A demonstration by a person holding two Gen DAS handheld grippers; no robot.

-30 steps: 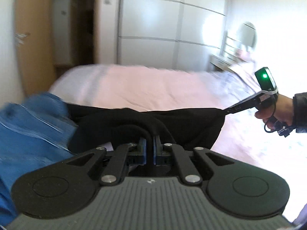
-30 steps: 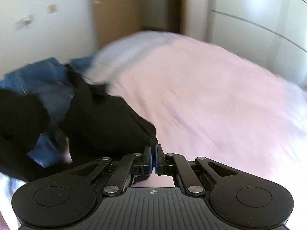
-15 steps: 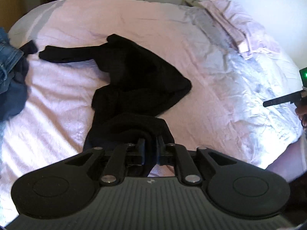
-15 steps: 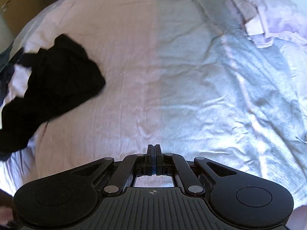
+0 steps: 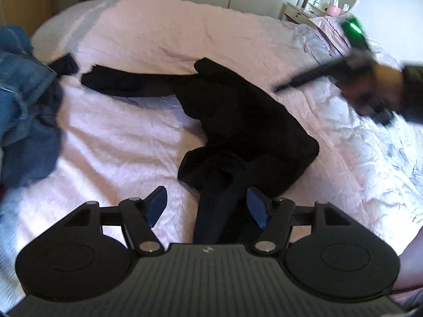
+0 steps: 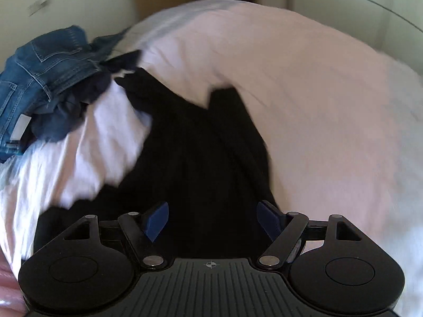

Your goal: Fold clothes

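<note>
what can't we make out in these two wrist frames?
- Left wrist: right gripper motion-blurred; open or shut unreadable here.
- Left wrist: black garment near end hidden behind left gripper body.
- Right wrist: garment's type and near edge lost to blur and the gripper body.
- Right wrist: jeans cut by frame edge.

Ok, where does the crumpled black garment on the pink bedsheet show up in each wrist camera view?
Left wrist view: the crumpled black garment runs from centre down between the open left gripper.
Right wrist view: it fills the centre, reaching the open right gripper.
Shared landmark: the blue denim jeans at the left edge.
</note>
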